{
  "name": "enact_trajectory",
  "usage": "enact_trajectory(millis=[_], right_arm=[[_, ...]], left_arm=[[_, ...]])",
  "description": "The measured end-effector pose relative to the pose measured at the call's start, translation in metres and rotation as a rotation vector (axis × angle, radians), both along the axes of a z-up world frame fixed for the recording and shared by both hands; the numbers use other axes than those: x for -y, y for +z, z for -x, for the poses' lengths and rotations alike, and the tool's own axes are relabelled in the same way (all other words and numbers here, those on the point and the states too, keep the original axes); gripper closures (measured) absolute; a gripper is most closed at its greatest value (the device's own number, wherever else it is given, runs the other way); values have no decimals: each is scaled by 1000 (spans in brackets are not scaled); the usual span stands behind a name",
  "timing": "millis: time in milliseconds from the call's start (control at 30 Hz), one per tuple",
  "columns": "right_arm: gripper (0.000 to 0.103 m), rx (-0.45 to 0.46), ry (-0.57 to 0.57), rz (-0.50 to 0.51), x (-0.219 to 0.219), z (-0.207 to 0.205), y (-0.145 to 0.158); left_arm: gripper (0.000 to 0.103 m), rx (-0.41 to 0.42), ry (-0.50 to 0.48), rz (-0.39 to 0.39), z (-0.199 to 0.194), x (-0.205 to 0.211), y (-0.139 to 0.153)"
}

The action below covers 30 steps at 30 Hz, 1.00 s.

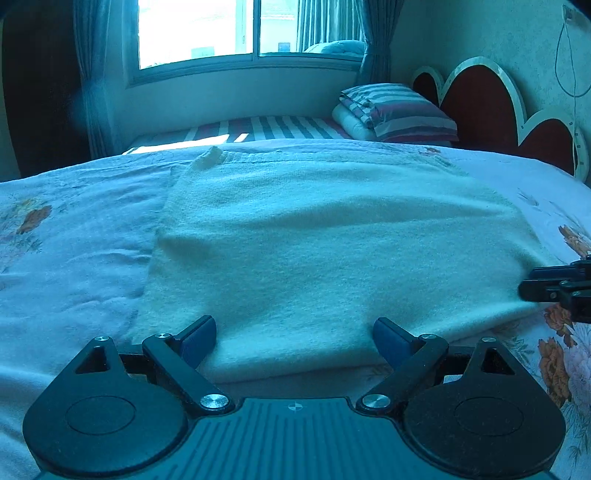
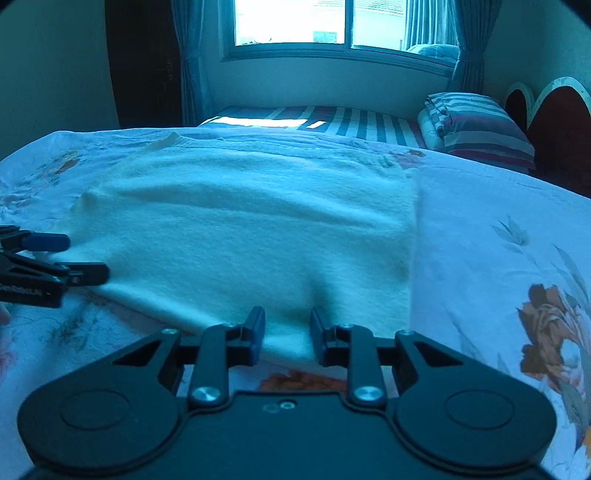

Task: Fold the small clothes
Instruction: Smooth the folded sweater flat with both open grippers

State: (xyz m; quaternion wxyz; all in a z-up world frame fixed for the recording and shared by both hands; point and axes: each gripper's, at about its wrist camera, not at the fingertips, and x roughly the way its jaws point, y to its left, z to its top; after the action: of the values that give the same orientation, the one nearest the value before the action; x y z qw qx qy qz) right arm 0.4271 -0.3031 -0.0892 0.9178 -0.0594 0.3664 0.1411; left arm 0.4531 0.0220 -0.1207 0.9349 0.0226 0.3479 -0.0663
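A cream knit garment (image 1: 314, 240) (image 2: 240, 229) lies spread flat on the floral bedsheet (image 1: 74, 258). My left gripper (image 1: 293, 325) stands wide open at the garment's near edge, towards its left side, and the cloth runs between its blue pads without being pressed. My right gripper (image 2: 288, 321) sits at the near edge towards the garment's right side. Its jaws are narrow but apart, with flat cloth showing in the gap. Each gripper shows at the edge of the other's view: the right gripper (image 1: 526, 282) and the left gripper (image 2: 88, 257).
Floral bedsheet (image 2: 498, 277) extends on both sides of the garment. A folded striped quilt and pillow (image 1: 399, 110) (image 2: 476, 122) lie beyond it by the red scalloped headboard (image 1: 480, 103). A striped mattress (image 1: 266, 127) and a bright window (image 1: 195, 33) are at the back.
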Motion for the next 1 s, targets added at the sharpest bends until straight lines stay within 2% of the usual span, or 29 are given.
enact_trajectory(millis=[133,300,400,433,467,533,633,700,800,900,933,1000], right_arm=[[76,-3,-23,6,23,5,-1],[75,3,-9,57,13,6,-1],[74,63,-28,5,18,16,16],[74,68,-36,-13,21,17,17],[74,56,-45,-15,23,16,15],[74,-34,-59,5,26,7,-2],[74,-16,-69,-23,30,13,4],[73,25,-68,-54,31,22,14],[73,55,-77,-79,29,30,22],[73,74,-80,-112,26,36,26],[73,80,-77,-115,25,37,27],[73,89,-75,-125,21,36,28]], left_arm=[[11,-6,0,-8,6,-13,-1],[11,-5,8,-16,10,-15,4],[11,16,46,-32,15,-22,8],[11,0,55,-28,15,-26,5],[11,-24,62,-31,13,-30,0],[6,-44,78,-28,14,-38,-6],[6,-42,123,5,23,-49,-1],[6,-27,143,81,32,-58,4],[6,-35,182,311,43,-77,3],[7,-34,205,449,45,-85,-4],[14,-43,218,523,43,-88,-9],[23,-57,258,647,39,-95,-19]])
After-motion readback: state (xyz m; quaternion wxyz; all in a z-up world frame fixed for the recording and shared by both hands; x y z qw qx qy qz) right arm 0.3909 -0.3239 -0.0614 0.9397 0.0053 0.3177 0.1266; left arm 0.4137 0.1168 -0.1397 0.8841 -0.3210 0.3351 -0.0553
